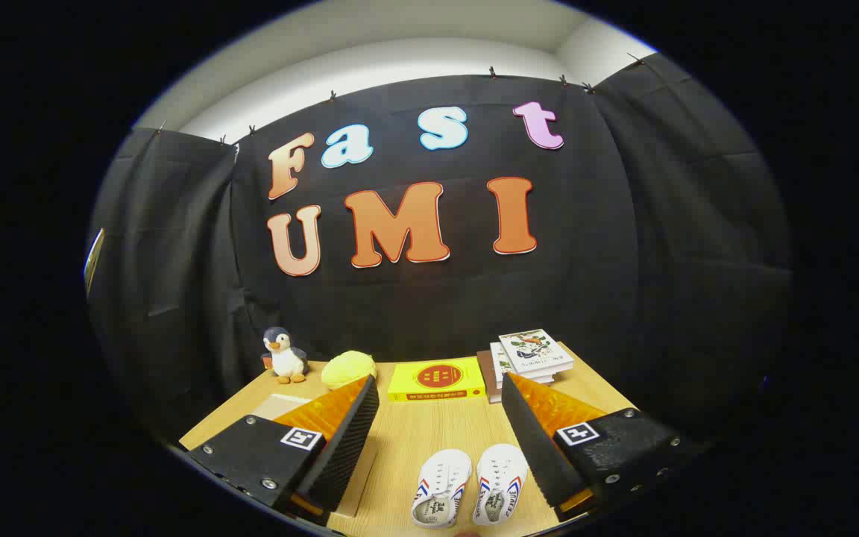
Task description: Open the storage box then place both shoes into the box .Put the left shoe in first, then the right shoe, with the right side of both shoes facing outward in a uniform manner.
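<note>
Wood-grain table (pixel 429 432), pale and lit from above, backed by black cloth wall (pixel 623 246) hung from clips along its top edge. Above the cloth, a band of white wall and ceiling (pixel 400 60). Cloth folded into side panels at either flank of the booth.

Gripper (pixel 441 395) raised over the near edge of the table, fingers spread wide apart, holding nothing, ridged inner faces turned toward each other. Small square marker on the body behind each finger.

Pair of white shoes (pixel 470 485) low between the fingers, side by side and nearly touching, toes pointing away toward the far wall, openings nearest the camera. Red and blue stripes on the sides of each. Right-hand shoe just beside the inner face of the right finger, not touching so far as can be told.

Beyond the fingertips, along the back of the table: penguin plush (pixel 284 356) upright at the far left corner, yellow rounded object (pixel 348 369) just right of it, yellow book (pixel 436 380) lying flat in the middle, stack of books (pixel 530 358) at the right, top one with an illustrated cover.

Pale flat panel (pixel 280 406) lying on the table behind the left finger, mostly hidden by it; whether part of the storage box, cannot tell.
</note>
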A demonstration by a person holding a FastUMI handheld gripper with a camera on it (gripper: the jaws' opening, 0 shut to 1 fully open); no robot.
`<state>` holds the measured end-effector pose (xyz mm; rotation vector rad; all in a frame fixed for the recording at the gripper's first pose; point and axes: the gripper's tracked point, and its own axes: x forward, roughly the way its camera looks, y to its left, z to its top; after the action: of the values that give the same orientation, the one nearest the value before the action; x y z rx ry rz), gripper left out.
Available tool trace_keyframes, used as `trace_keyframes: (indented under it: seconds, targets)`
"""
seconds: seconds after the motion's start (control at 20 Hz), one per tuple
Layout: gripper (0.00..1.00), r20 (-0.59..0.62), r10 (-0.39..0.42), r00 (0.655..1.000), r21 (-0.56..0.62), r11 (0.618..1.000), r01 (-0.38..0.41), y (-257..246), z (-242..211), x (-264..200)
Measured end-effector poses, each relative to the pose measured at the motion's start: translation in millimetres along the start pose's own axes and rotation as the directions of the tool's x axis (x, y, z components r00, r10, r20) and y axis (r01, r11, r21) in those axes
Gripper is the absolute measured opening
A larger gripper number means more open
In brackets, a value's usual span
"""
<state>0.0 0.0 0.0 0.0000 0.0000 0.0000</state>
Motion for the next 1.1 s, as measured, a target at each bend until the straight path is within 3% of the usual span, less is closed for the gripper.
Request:
trace_keyframes:
  seconds: [0.55, 1.1]
  targets:
    - [0.98, -0.006, 0.001, 1.000, -0.004, 1.000, -0.001, -7, -2, -2]
    - [0.98, -0.016, 0.054, 0.998, -0.039, 0.998, -0.055, 11, -10, 14]
